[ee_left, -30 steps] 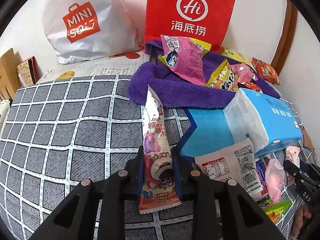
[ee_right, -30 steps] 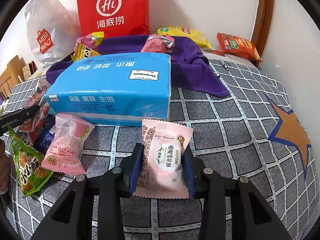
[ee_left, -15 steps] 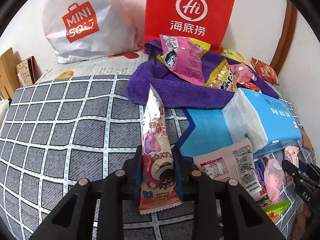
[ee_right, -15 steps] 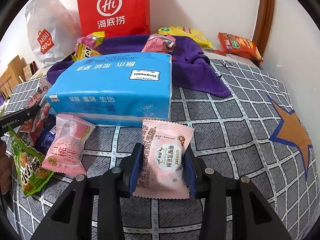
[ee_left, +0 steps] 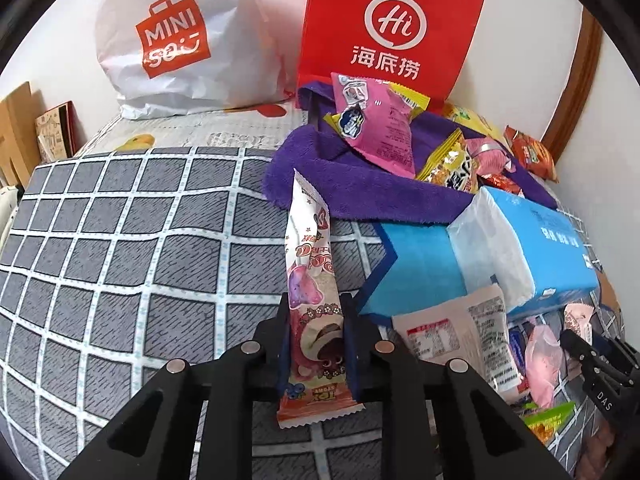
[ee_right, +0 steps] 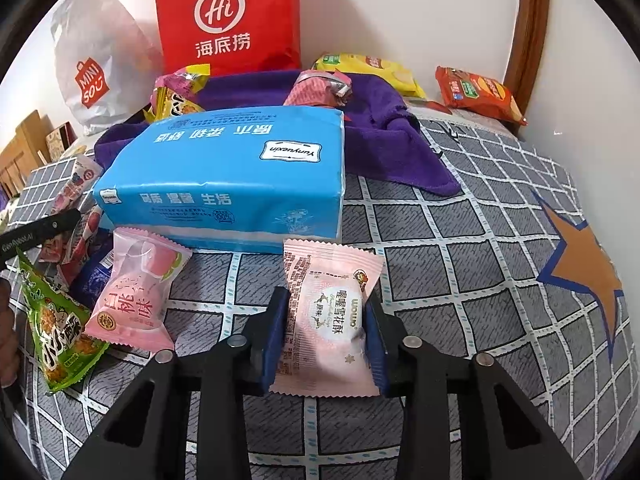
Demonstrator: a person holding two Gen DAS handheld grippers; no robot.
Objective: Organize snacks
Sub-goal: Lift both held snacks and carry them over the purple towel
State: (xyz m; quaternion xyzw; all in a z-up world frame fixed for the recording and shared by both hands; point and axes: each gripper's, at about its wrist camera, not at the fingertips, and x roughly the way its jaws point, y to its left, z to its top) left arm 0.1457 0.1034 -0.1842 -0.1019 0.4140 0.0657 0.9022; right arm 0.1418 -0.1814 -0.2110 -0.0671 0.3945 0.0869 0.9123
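Note:
A long pink snack stick packet (ee_left: 310, 264) with a cartoon bear stands between the blue pads of my left gripper (ee_left: 316, 320). Its jaws are closing and press on the packet's sides. My right gripper (ee_right: 326, 320) holds a square pale pink pastry packet (ee_right: 328, 280) the same way, jaws closing on it. Both packets hang just over the grey checked bedspread (ee_left: 120, 260). A purple towel (ee_left: 360, 196) at the back carries several snack bags. A peach candy packet (ee_right: 136, 300) and a green snack bag (ee_right: 56, 332) lie left of my right gripper.
A blue tissue pack (ee_right: 232, 176) lies mid-bed in front of the towel. A red paper bag (ee_left: 392, 36) and a white shopping bag (ee_left: 176, 40) stand against the wall. More snack bags (ee_right: 476, 92) lie by the wooden frame at the right.

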